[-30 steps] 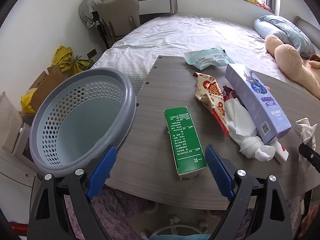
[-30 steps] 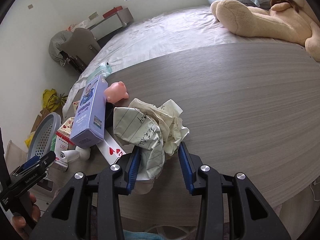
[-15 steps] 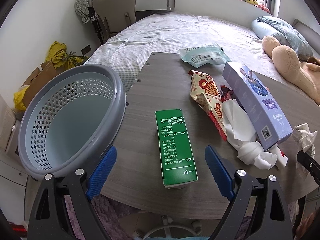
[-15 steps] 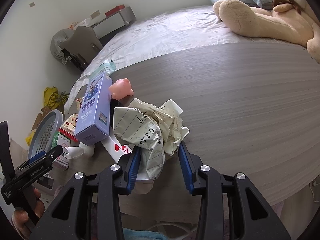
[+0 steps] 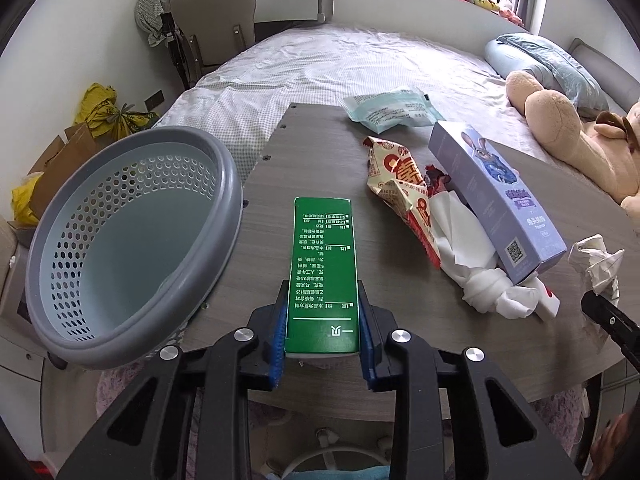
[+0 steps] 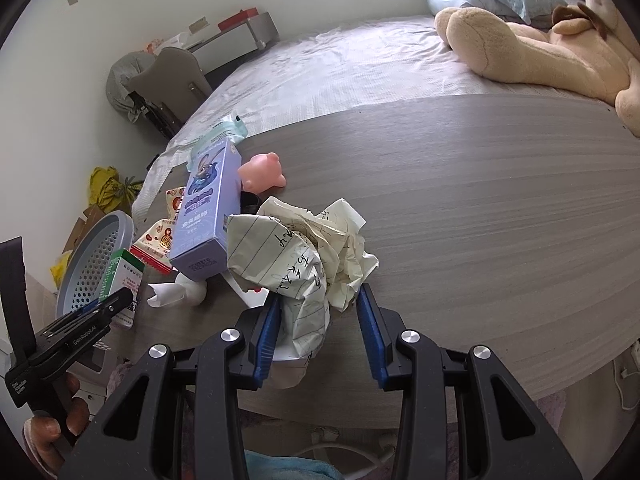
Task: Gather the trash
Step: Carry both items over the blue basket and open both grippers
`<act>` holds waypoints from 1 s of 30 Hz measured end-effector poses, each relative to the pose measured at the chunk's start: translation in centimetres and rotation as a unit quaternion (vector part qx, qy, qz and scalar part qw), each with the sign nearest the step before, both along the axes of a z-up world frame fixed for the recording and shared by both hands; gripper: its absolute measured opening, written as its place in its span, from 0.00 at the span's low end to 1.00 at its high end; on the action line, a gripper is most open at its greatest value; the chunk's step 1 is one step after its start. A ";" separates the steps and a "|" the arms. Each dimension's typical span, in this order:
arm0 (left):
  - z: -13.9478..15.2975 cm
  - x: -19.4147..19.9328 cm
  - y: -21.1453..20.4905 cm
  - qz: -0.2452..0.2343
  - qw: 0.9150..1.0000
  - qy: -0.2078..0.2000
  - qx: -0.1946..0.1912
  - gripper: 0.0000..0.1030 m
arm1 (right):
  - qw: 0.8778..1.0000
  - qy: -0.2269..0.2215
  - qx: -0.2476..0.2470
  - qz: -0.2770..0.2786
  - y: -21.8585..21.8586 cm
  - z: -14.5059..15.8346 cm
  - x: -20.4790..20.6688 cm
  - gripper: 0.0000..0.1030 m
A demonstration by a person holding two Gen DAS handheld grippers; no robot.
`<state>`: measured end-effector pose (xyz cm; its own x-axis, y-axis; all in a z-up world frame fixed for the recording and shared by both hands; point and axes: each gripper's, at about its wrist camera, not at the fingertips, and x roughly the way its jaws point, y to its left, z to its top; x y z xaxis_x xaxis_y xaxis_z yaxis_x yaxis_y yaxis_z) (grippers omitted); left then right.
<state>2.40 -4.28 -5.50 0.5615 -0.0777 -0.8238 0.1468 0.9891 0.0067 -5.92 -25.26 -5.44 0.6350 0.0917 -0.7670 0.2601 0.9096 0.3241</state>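
green carton [image 5: 322, 276] lies flat near the near edge of the table [image 5: 320, 160], long axis pointing away, near end now pinched between the blue pads of the left gripper [image 5: 322, 334]. Jaws have just been closing: half a second back they stood wide either side of the carton with clear gaps, now both pads press on its sides. Carton itself has barely shifted on the table. Grey perforated basket [image 5: 132, 240] sits tilted at the table's left edge, just beside the carton, not touching it

Right gripper [image 6: 317, 334] unchanged from earlier frames, pads pinching the crumpled lined paper [image 6: 298, 256] near the near edge; paper same shape, same spot. Whether the right pad truly touches the paper is hard to tell, only the left pad is plainly against it

Right of the carton: red-and-cream snack wrapper [image 5: 404, 184], white tissue wad [image 5: 476, 268], purple cartoon box [image 5: 496, 196] leaning over both, teal pouch [image 5: 390, 108] at the far edge. Pink toy [image 6: 262, 170] behind the box shows only in the right view. A playing card under the box is mostly covered. Carton's near end face is hidden by the gripper body. A person's fingers [image 6: 60, 424] are cut off at the lower left corner
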 end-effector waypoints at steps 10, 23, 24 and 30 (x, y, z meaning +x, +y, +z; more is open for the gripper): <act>4.5 -2.7 2.4 0.014 0.997 -0.070 0.002 0.28 | 0.999 -0.037 -0.014 0.033 3.2 3.3 -0.2 0.36; 6.4 -2.5 11.2 0.090 0.991 -0.096 0.014 0.28 | 0.989 -0.071 -0.018 0.128 12.3 6.9 5.0 0.36; 6.4 -2.3 11.9 0.096 0.991 -0.095 0.012 0.28 | 0.988 -0.069 -0.019 0.136 13.0 6.9 5.5 0.36; 5.8 -1.5 15.1 0.121 0.989 -0.086 0.007 0.28 | 0.982 -0.048 -0.021 0.179 17.2 5.9 8.3 0.36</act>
